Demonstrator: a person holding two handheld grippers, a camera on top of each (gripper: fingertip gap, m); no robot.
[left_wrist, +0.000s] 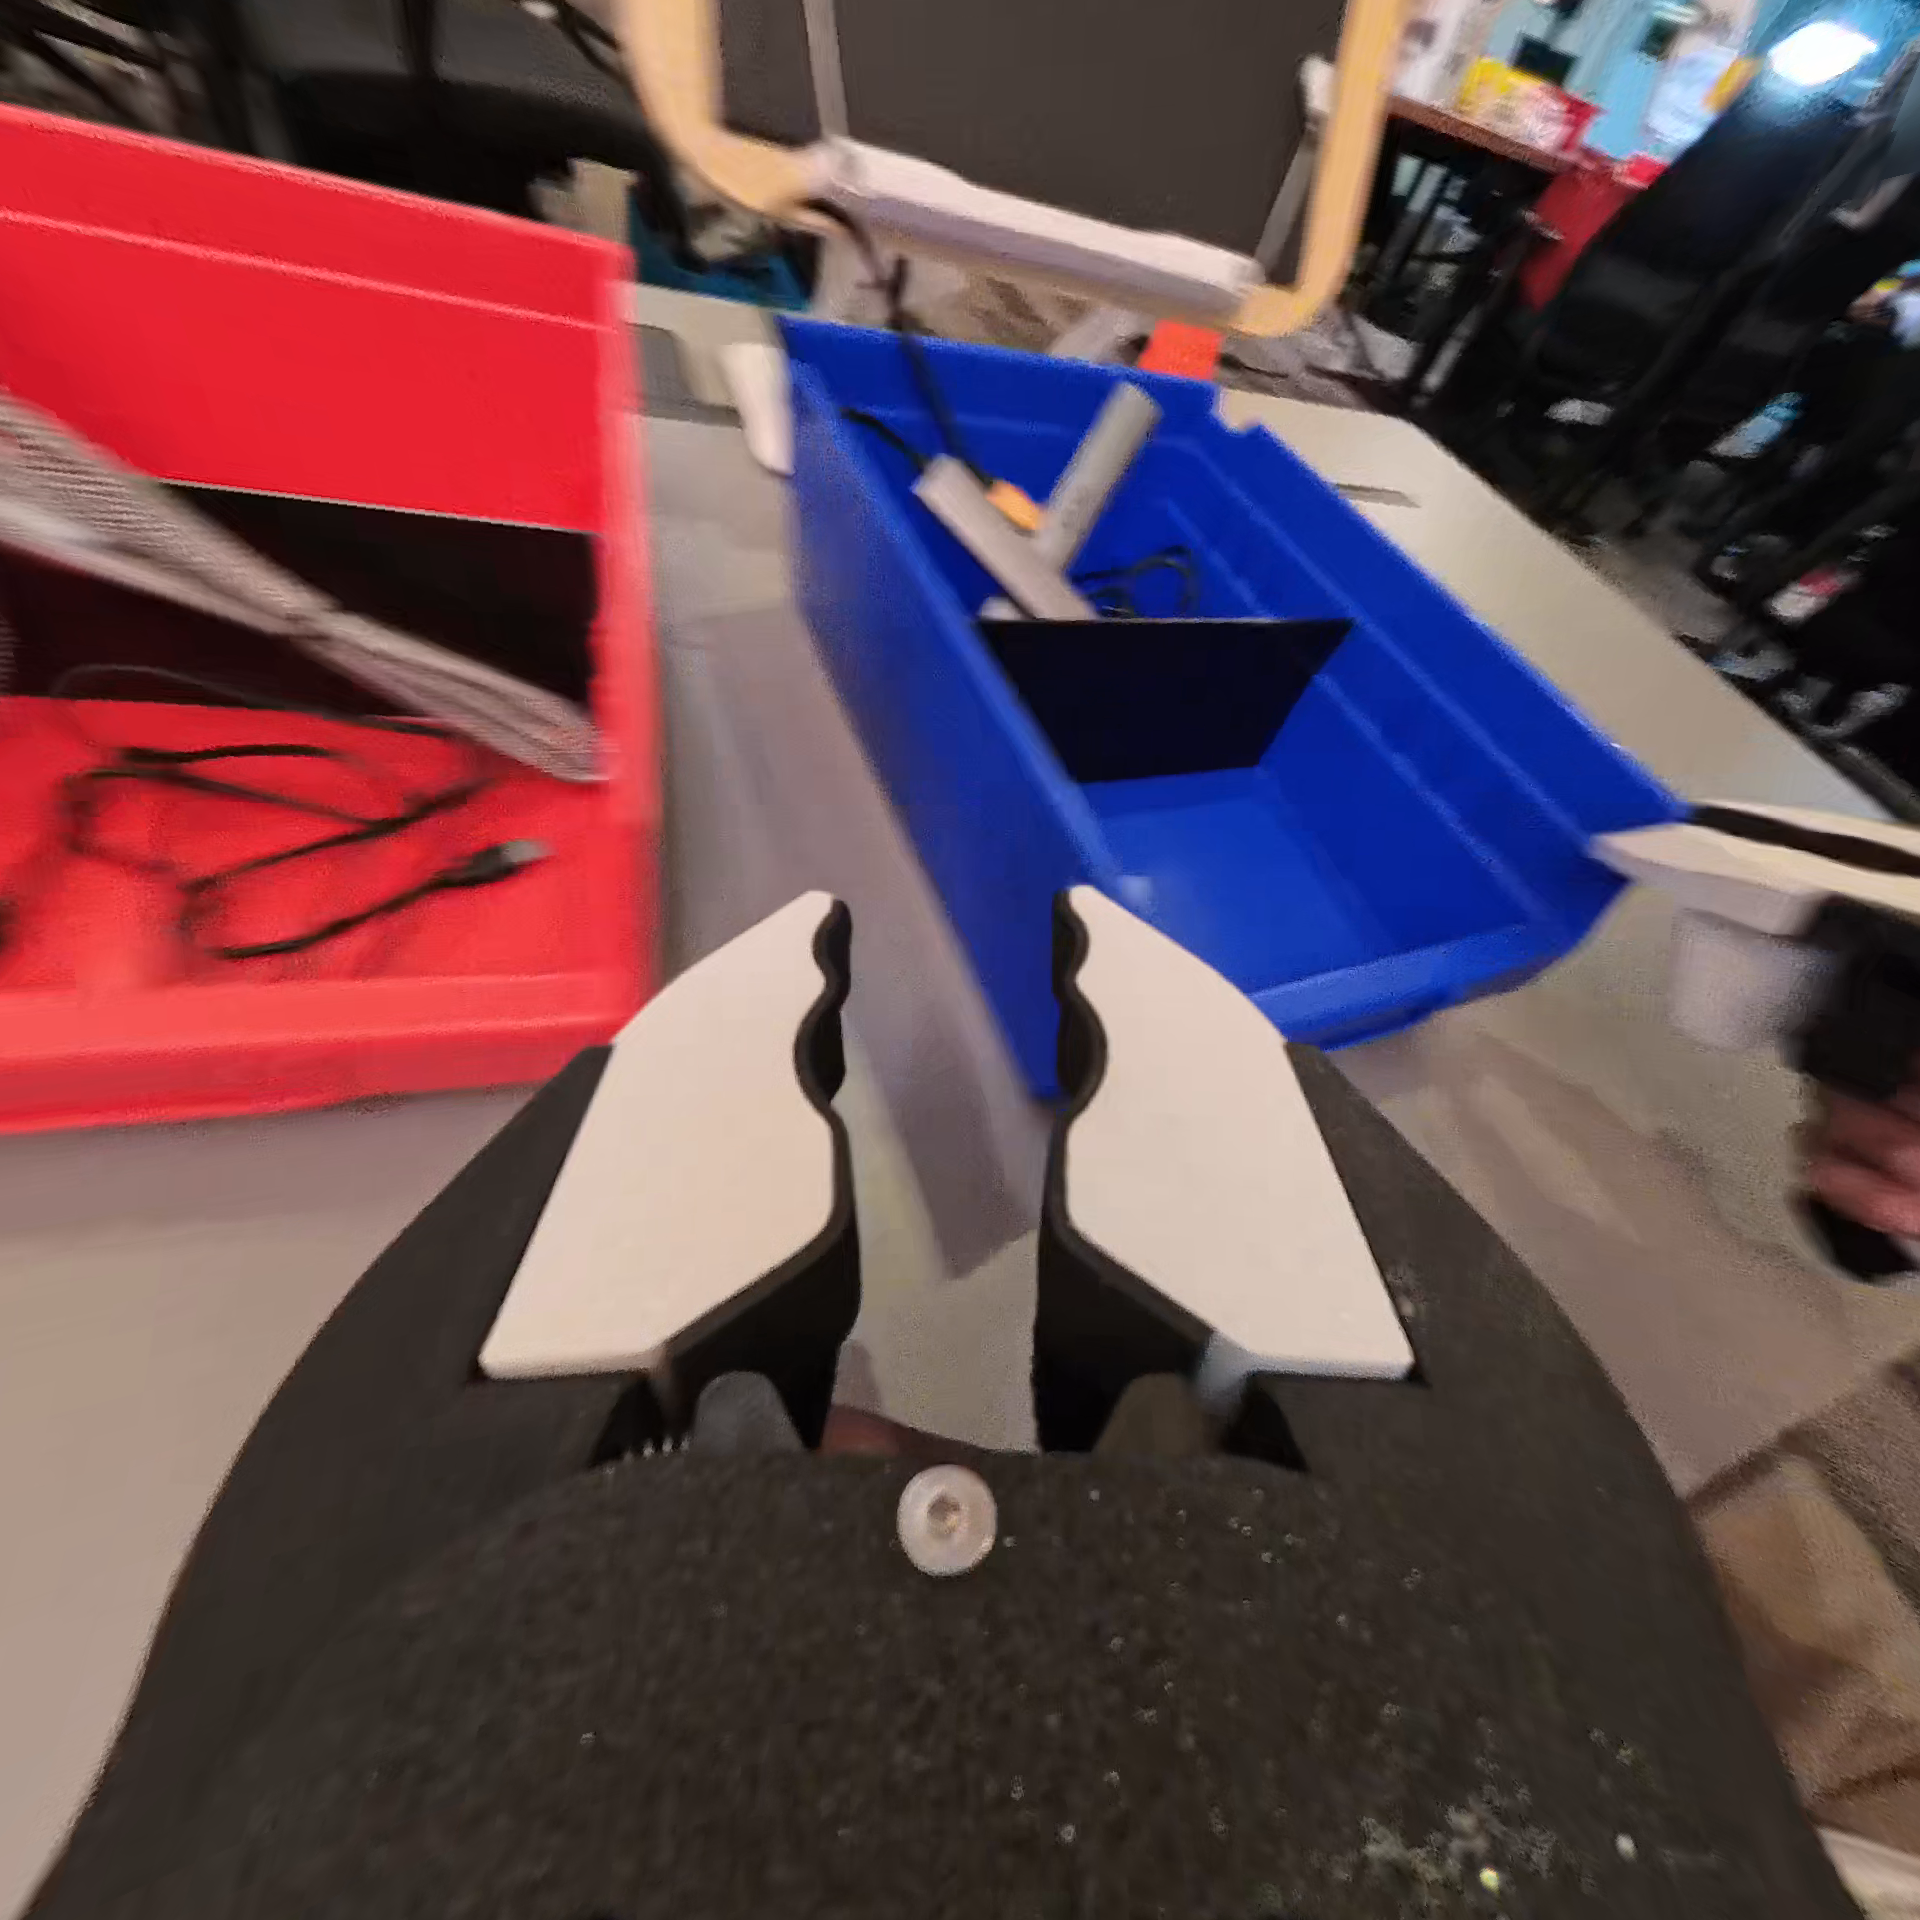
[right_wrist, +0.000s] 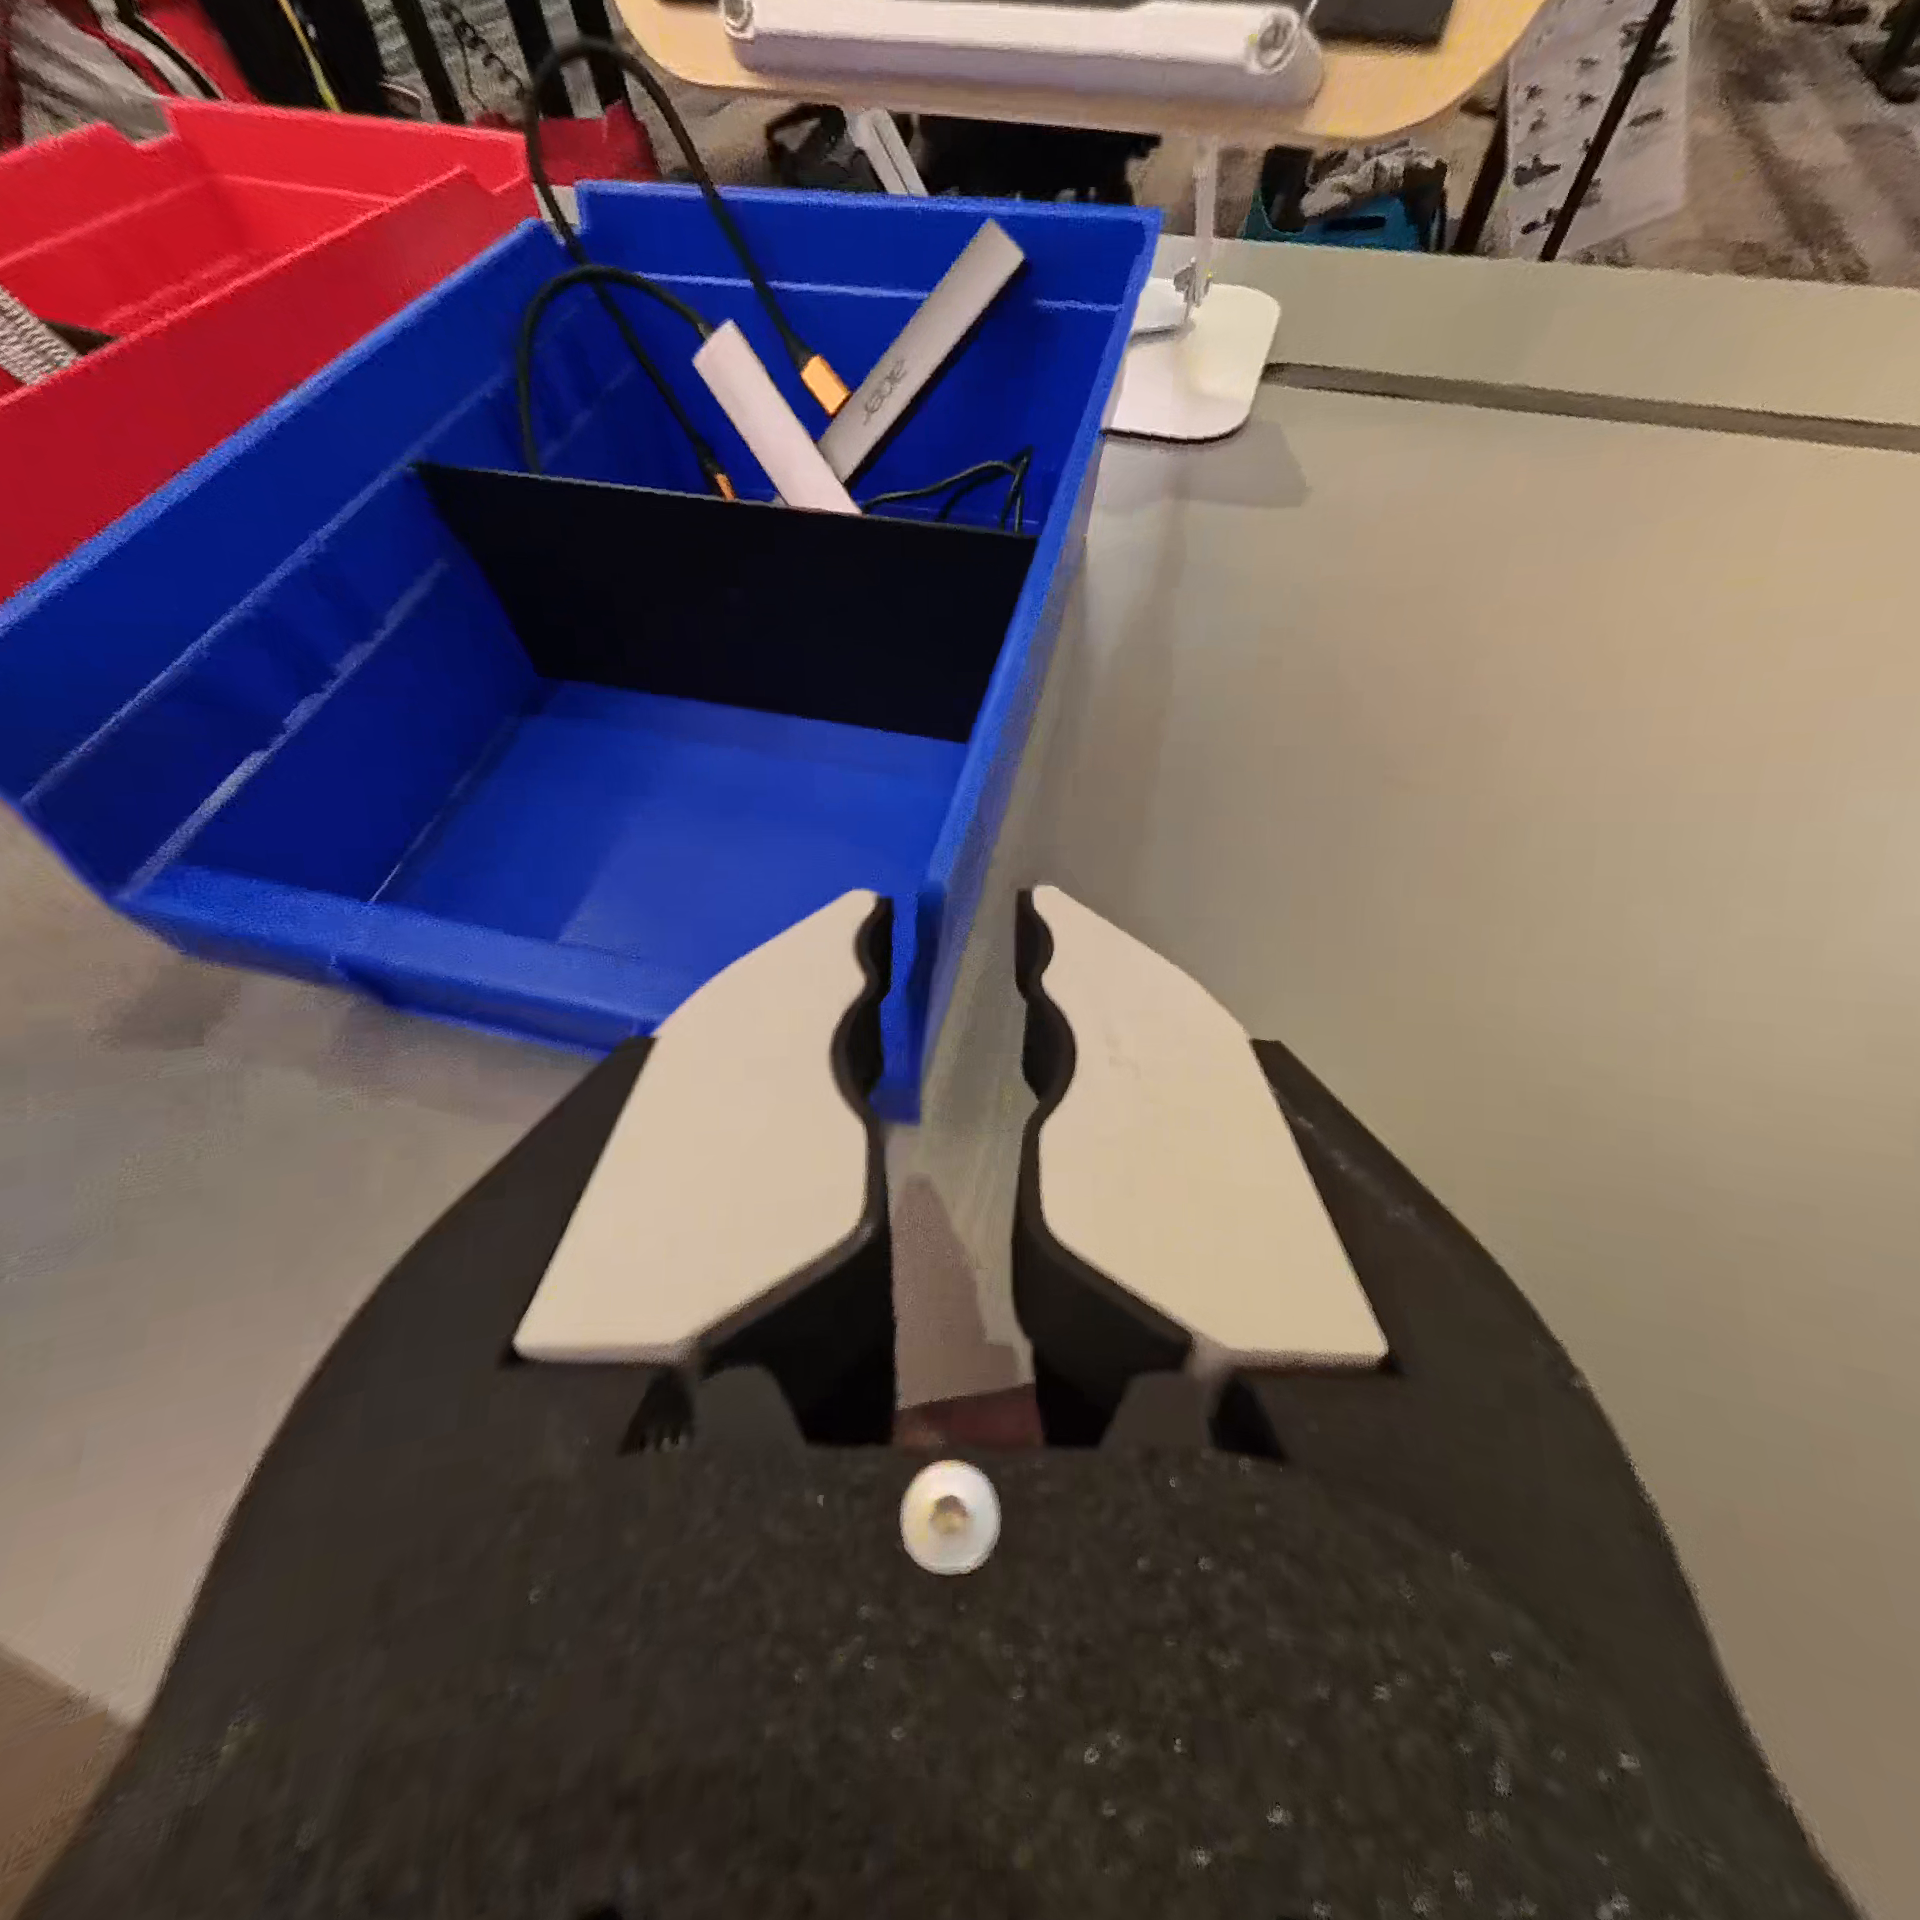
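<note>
Grey bench (right_wrist: 1455, 727) carrying a red bin (left_wrist: 312, 343) and a divided blue bin (right_wrist: 997, 727). Left claw (left_wrist: 948, 935) and right claw (right_wrist: 954, 925) hover before the blue bin, jaws parted, empty.

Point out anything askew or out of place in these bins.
In the blue bin, the two grey sticks lie crossed behind the black divider, and a cable loops out over the rim. In the red bin, a mesh panel leans tilted over loose cable.

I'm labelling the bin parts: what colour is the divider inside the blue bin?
Black; the divider shows best in the right wrist view.
</note>
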